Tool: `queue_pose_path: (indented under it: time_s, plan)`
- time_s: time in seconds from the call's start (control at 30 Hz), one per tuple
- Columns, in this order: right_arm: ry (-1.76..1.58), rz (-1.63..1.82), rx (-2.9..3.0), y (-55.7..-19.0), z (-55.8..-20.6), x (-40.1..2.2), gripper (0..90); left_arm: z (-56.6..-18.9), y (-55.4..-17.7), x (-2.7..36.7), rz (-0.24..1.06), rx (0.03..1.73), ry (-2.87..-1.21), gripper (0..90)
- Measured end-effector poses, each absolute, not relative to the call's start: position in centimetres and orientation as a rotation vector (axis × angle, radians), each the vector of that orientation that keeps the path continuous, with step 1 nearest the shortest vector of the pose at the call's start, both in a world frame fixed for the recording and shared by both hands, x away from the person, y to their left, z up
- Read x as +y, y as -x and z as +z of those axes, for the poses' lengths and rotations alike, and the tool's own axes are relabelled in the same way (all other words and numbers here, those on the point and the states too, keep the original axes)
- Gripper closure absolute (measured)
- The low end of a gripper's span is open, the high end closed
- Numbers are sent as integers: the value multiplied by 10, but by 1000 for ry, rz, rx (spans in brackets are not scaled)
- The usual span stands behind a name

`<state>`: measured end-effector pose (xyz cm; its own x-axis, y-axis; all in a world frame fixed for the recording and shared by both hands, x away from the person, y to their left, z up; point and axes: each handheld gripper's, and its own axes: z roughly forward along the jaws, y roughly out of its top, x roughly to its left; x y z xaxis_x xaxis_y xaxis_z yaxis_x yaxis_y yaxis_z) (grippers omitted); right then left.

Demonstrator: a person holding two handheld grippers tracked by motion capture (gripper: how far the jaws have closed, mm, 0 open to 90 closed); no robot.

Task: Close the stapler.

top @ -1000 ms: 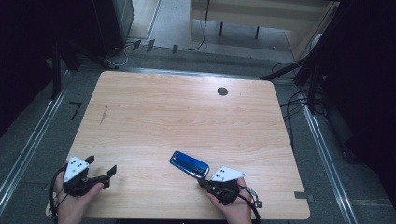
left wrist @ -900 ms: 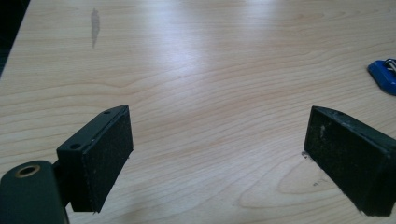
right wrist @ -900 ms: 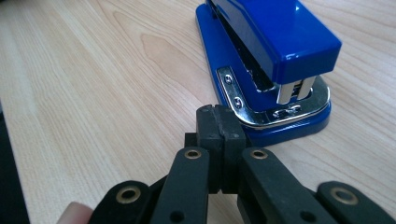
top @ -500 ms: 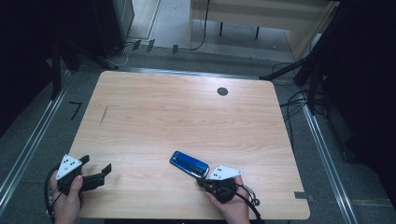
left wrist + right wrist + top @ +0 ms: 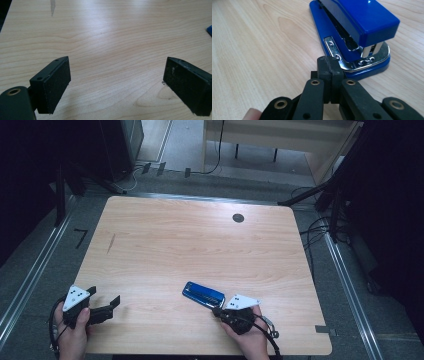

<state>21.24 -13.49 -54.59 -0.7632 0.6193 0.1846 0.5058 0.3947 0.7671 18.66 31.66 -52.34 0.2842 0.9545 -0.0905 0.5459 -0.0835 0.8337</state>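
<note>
A blue stapler (image 5: 202, 295) lies flat on the wooden table (image 5: 200, 245) near the front edge, its metal mouth facing my right gripper. My right gripper (image 5: 216, 310) is shut with its pads pressed together and nothing between them. In the right gripper view its tips (image 5: 330, 63) sit right at the near corner of the stapler (image 5: 357, 22); whether they touch it I cannot tell. My left gripper (image 5: 104, 296) rests at the table's front left corner, open, with bare wood between its jaws (image 5: 117, 82). A blue corner of the stapler (image 5: 210, 30) shows at the right edge.
A small black round grommet (image 5: 238, 218) sits in the table's far right part. A dark streak (image 5: 111, 243) marks the wood at the left. Cables and dark stands lie on the floor around the table.
</note>
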Motion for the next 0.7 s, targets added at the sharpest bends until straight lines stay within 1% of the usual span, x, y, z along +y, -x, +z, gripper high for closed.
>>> queue_pose_path:
  time_s: [0.7]
  plan:
    - [-1068, 1318, 2480, -227, -547, -140, 900, -524, -188, 316, 629, 1377, -1750, 81]
